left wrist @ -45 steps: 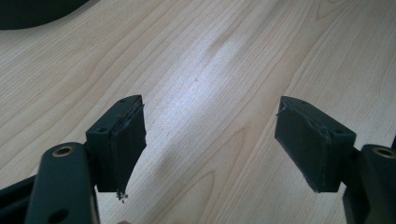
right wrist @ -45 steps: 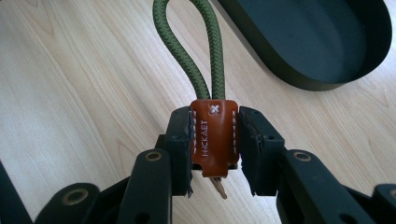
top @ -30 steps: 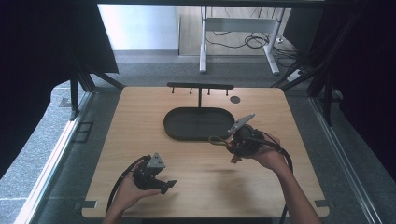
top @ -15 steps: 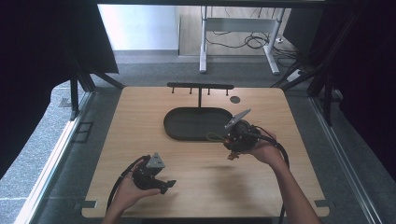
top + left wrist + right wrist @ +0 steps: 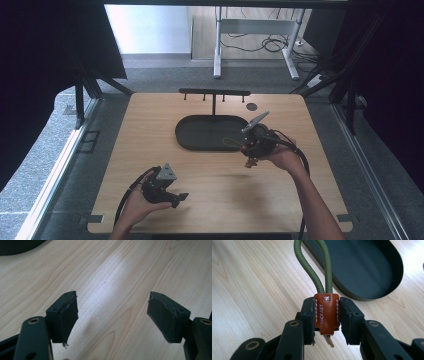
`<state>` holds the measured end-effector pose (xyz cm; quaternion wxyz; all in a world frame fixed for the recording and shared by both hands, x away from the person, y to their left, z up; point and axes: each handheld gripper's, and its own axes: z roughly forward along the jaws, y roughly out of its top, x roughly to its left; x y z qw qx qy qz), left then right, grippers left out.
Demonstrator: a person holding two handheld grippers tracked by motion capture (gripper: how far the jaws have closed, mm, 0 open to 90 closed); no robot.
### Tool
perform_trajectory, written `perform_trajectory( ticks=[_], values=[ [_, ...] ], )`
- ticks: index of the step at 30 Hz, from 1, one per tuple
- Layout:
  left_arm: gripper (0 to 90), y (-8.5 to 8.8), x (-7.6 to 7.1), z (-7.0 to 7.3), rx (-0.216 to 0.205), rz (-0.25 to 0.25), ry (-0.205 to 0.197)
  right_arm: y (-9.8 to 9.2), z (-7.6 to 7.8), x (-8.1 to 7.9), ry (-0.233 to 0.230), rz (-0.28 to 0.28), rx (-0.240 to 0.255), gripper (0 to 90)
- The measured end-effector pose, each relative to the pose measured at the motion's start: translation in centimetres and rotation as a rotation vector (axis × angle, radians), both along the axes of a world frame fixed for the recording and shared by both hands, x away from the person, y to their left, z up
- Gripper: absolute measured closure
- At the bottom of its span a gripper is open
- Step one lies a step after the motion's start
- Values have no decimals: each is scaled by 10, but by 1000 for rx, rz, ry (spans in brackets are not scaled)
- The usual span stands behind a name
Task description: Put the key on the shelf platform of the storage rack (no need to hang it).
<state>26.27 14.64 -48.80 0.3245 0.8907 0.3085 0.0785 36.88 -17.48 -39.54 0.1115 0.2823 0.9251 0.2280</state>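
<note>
Ideally, the right tool (image 5: pixel 327 322), clamped on the brown leather tab (image 5: pixel 326 312) of the green cord loop (image 5: pixel 322 267) beside the dark tray (image 5: pixel 210 132), keeps its squeeze steady, while the left tool (image 5: pixel 112 320) idles wide open, empty.

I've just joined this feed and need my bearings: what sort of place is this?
It looks like a lab recording station, not a home. A bare wooden table stands between dark curtains, and a desk frame with loose cables on the floor stands behind. On the table are an oval black tray and a hook rack.
</note>
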Motion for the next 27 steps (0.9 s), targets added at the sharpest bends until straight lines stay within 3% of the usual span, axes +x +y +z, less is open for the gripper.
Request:
perform_trajectory(
  ticks=[15,27],
  values=[
    [253,-1,-1,1,-2,3,-10,1,8,13,-9,-25,-2,662],
    [253,-1,-1,1,-4,-1,-5,6,5,23,-7,-31,-9,662]
  ],
)
